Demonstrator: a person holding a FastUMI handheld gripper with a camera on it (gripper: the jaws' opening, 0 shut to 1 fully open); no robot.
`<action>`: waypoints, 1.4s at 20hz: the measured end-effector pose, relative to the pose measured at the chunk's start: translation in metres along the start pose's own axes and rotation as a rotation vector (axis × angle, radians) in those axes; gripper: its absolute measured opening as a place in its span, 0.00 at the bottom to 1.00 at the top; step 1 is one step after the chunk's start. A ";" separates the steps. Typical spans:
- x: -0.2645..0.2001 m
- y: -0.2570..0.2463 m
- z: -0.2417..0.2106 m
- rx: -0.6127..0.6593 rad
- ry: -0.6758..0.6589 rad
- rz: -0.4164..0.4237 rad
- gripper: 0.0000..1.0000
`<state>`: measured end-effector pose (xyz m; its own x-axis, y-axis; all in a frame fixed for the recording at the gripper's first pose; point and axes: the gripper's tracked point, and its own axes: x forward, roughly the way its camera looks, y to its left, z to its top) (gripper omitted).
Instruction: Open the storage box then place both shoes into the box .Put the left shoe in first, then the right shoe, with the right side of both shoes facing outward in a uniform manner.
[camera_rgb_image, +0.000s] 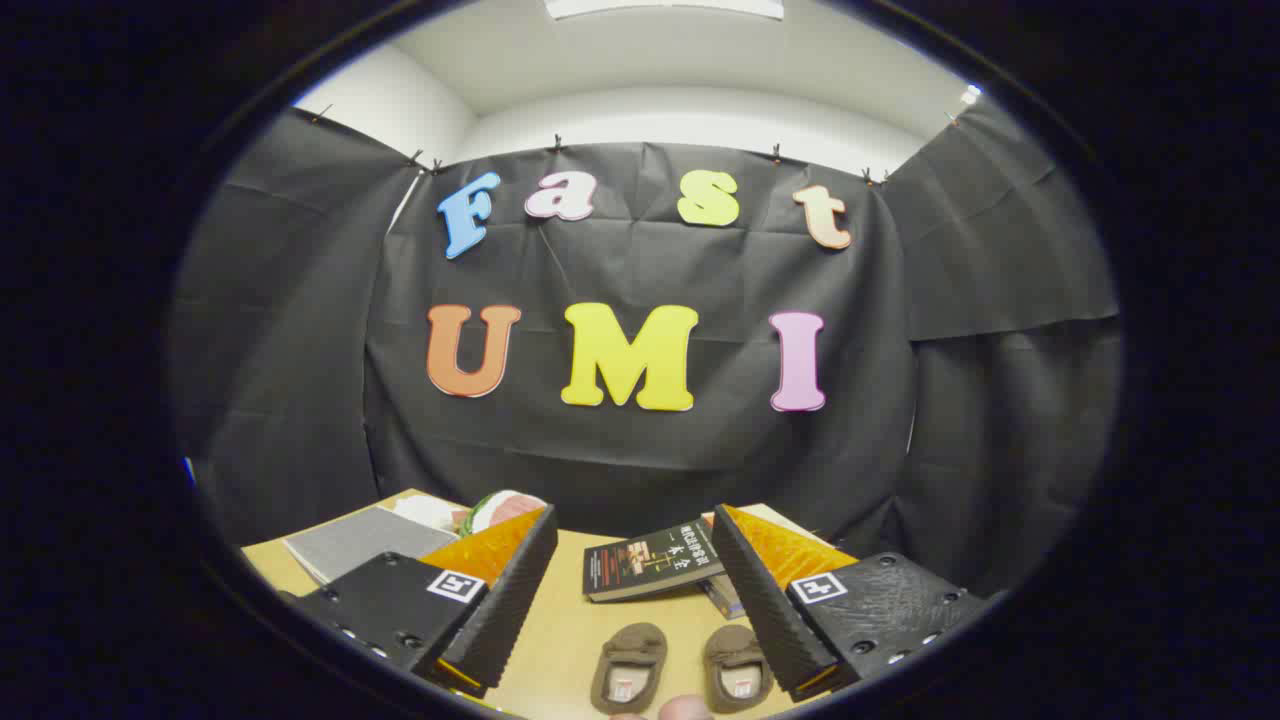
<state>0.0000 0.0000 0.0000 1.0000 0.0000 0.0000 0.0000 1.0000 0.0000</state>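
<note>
1. Looking down past the gripper (635, 590), two small brown shoes sit side by side on the tan table (560, 625).
2. The left-hand shoe (629, 667) and the right-hand shoe (738, 668) lie in the wide gap between the two fingers, low down and close to the camera. Nothing touches them.
3. Each shoe has a small white tag inside with a red mark. The marks are too tiny to read.
4. The fingers are spread wide apart and hold nothing. The right-hand shoe lies just beside the inner edge of the right finger (765, 590). The left-hand shoe lies a bit farther from the left finger (510, 595).
5. A dark book (650, 562) lies flat on the table beyond the shoes, between the fingertips. Its cover has white writing, some of it in big signs that are not English. I cannot read the writing.
6. A second book (722, 596) peeks out from under the dark book, next to the right finger.
7. A gray flat pad (360, 540) lies far from the shoes, past the left finger.
8. Something round in green, white and pink (500, 508) sits behind the left fingertip, beside the gray flat pad. I cannot tell what it is.
9. Each finger has a small white square sticker with black shapes on it.
10. A pale rounded fingertip (685, 708) shows right below the shoes.
</note>
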 end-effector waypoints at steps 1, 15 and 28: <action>0.001 0.001 -0.001 0.002 0.006 0.007 0.95; -0.004 0.000 0.002 -0.004 0.010 0.060 0.95; 0.012 0.027 -0.022 0.043 0.062 0.213 0.95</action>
<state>0.0120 0.0267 -0.0220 0.9756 0.2123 -0.0567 -0.2096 0.9765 0.0494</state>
